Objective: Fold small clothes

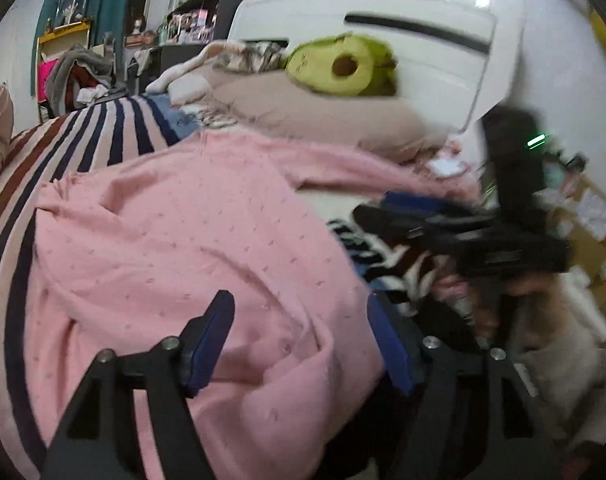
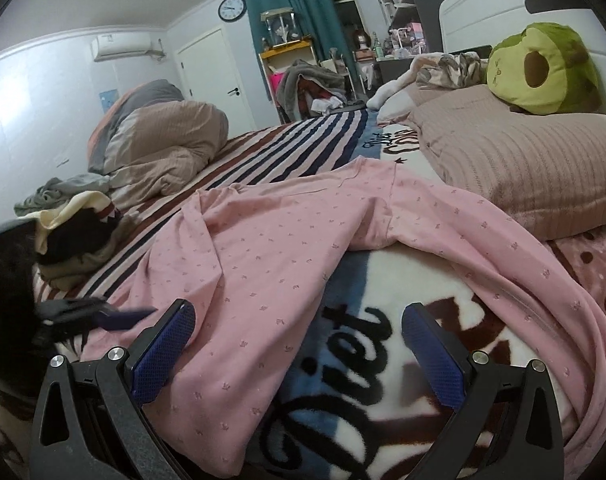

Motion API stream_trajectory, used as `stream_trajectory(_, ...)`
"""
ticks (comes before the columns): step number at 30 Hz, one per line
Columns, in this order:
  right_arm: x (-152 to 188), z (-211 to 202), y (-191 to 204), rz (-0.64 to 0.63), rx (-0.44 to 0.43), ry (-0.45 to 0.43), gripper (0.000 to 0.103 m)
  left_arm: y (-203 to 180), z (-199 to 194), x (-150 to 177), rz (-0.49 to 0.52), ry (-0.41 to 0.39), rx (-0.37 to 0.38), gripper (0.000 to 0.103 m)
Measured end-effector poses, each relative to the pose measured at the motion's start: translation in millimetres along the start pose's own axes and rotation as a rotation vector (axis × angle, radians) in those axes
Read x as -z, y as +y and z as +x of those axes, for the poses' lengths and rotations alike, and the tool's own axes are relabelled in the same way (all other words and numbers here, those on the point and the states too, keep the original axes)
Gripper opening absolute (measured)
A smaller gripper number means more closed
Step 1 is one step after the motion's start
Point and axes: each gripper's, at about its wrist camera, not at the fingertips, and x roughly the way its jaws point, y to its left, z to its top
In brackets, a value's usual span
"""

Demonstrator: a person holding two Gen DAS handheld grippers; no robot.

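We are working over the bed [image 2: 287,140], where the pink garment [image 2: 263,256] is lying rumpled across the striped blanket toward the pillow [image 2: 515,164] end. Our left gripper [image 1: 299,340] is hovering with its jaws apart over a raised fold, pressing nothing. Our right gripper [image 2: 299,352] is also standing open, one finger beside the cloth. Blur is smearing the left view, so contact is probably absent. Closing now, we are risking pinching two layers and dragging the fold crooked.
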Motion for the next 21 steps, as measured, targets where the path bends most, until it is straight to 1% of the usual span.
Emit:
stream_trajectory(1, -2, 1, 2, -0.005, -0.003, 0.003, 0.102, 4, -12, 0, -0.013, -0.018, -0.002, 0.066)
stream_trajectory(3, -3, 3, 6, -0.015, -0.016, 0.011, 0.102, 16, -32, 1, -0.04, -0.05, -0.056, 0.067)
stream_trajectory(4, -3, 4, 8, -0.017, -0.026, 0.014, 0.102, 24, -43, 2, -0.052, -0.069, -0.093, 0.067)
stream_trajectory(7, -2, 14, 22, -0.015, -0.113, 0.049, 0.102, 46, -68, 10, -0.077, -0.106, -0.225, 0.068)
stream_trajectory(9, 2, 21, 32, -0.013, -0.154, 0.08, 0.102, 58, -79, 18, -0.09, -0.112, -0.282, 0.068)
stream_trajectory(11, 7, 28, 45, -0.03, -0.187, 0.106, 0.102, 68, -87, 26, -0.104, -0.121, -0.299, 0.068)
stream_trajectory(12, 10, 29, 53, -0.039, -0.195, 0.114, 0.099, 74, -91, 31, -0.117, -0.127, -0.301, 0.068)
stream_trajectory(13, 12, 31, 60, -0.051, -0.202, 0.126, 0.092, 78, -93, 34, -0.125, -0.13, -0.302, 0.068)
stream_trajectory(14, 14, 33, 67, -0.064, -0.207, 0.14, 0.087, 82, -95, 37, -0.135, -0.134, -0.304, 0.068)
stream_trajectory(16, 17, 38, 78, -0.093, -0.198, 0.166, 0.066, 87, -98, 41, -0.15, -0.14, -0.305, 0.068)
stream_trajectory(17, 20, 42, 85, -0.116, -0.184, 0.188, 0.061, 89, -98, 43, -0.156, -0.144, -0.303, 0.068)
stream_trajectory(18, 23, 45, 90, -0.139, -0.173, 0.21, 0.047, 90, -99, 45, -0.16, -0.148, -0.301, 0.068)
stream_trajectory(19, 25, 48, 92, -0.16, -0.16, 0.227, 0.029, 91, -100, 45, -0.164, -0.153, -0.297, 0.068)
stream_trajectory(20, 29, 49, 95, -0.188, -0.127, 0.249, 0.021, 91, -101, 47, -0.166, -0.157, -0.293, 0.068)
stream_trajectory(21, 31, 48, 93, -0.194, -0.11, 0.254, 0.012, 92, -102, 47, -0.166, -0.159, -0.291, 0.068)
